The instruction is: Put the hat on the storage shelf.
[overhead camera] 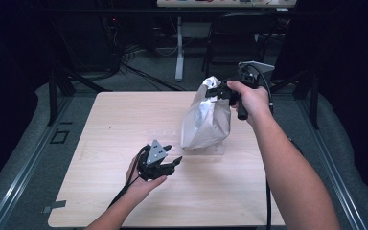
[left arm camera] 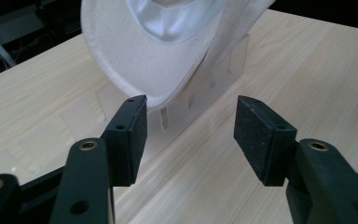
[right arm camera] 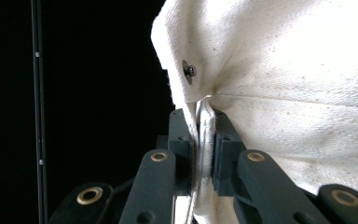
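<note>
Light wood table [overhead camera: 124,124] in a dark room, chair [overhead camera: 235,36] and cables behind its far edge, near half mostly bare. Right gripper [overhead camera: 223,91] is clenched on a fold of the white hat [overhead camera: 206,117], holding it tilted over a clear stand [left arm camera: 200,95] right of centre. Left gripper [overhead camera: 170,163] sits released just beside the hat's low brim, jaws wide, not touching it.

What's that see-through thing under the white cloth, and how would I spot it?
Look at the wooden table, far right part, beneath the hanging white cloth. The clear plastic stand sits flat on the wood there; unlike the cloth, it is transparent, so the grain shows through it.
</note>
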{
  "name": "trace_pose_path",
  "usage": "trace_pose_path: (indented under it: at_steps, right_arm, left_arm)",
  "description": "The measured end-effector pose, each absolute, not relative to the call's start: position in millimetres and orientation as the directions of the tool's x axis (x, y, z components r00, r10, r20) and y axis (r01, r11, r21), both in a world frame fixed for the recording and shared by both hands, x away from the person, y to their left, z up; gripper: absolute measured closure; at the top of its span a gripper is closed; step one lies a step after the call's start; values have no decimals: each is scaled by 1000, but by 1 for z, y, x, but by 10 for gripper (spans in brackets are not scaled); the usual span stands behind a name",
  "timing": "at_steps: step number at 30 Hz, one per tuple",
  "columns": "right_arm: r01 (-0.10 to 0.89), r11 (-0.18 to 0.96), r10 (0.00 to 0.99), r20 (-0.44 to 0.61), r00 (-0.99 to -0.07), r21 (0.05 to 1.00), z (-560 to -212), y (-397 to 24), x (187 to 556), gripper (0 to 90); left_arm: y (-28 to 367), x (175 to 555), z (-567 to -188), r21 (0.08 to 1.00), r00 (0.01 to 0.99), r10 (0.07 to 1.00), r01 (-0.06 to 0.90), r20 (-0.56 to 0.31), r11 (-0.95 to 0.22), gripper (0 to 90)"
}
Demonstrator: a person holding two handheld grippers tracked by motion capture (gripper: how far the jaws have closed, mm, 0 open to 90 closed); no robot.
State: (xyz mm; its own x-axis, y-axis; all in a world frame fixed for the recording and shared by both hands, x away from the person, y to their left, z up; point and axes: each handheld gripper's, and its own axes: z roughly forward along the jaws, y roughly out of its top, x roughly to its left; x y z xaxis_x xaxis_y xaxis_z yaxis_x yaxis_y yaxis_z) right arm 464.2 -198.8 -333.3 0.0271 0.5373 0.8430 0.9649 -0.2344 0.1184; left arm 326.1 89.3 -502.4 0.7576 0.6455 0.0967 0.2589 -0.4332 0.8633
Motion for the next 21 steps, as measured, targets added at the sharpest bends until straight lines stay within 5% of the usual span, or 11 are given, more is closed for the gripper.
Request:
trace_pose_path:
  at_steps: [18, 21]
  right_arm:
    - [968, -216, 534, 845, 11, 124, -333, -197, 462, 814]
    - [968, -216, 536, 844, 10, 125, -332, -197, 461, 814]
  left_arm:
    - [44, 345, -503, 827, 727, 668, 271, 160, -493, 498]
    - [44, 347, -504, 819, 725, 667, 271, 171, -506, 673]
